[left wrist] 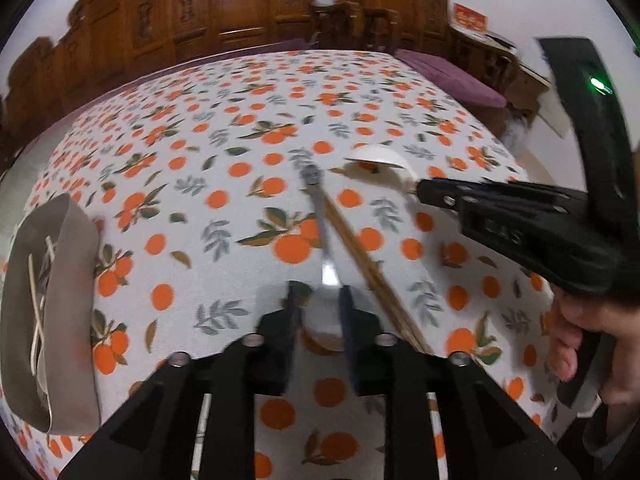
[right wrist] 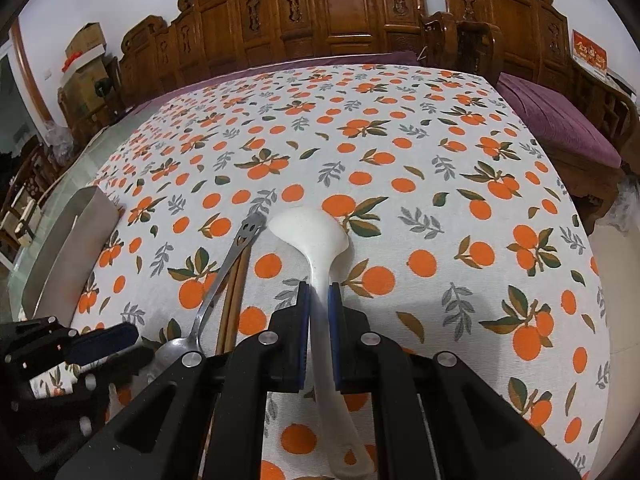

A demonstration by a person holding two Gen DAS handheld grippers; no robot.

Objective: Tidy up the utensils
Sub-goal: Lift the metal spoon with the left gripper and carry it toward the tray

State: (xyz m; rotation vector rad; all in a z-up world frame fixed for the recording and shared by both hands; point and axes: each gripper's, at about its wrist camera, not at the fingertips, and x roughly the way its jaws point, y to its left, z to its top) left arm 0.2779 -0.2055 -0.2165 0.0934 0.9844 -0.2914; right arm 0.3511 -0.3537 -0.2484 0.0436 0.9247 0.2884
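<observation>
A: Currently, what does the right gripper [right wrist: 318, 332] hold?

B: Its blue pads are clamped on the handle of the white ladle [right wrist: 320, 264]. The bowl of the ladle points away over the orange-print tablecloth [right wrist: 440, 184], and the handle end runs back beneath the gripper body.

A: And the left gripper [left wrist: 320, 312]?

B: Its jaws stand a small way apart around the metal spoon [left wrist: 326, 256], at the neck just above the bowl. The view is blurred, so I cannot tell whether the pads press on the spoon.

A: Where do the other utensils lie relative to the ladle?

B: In the right wrist view, the spoon lies just to the left of the ladle, with its smiley-face handle end beside the ladle's bowl. The wooden chopsticks [right wrist: 234, 300] lie between the spoon and the ladle, touching the spoon. The grey utensil holder [right wrist: 68, 248] sits well to the left of the ladle, at the tablecloth's edge; pale sticks show inside it in the left wrist view.
</observation>
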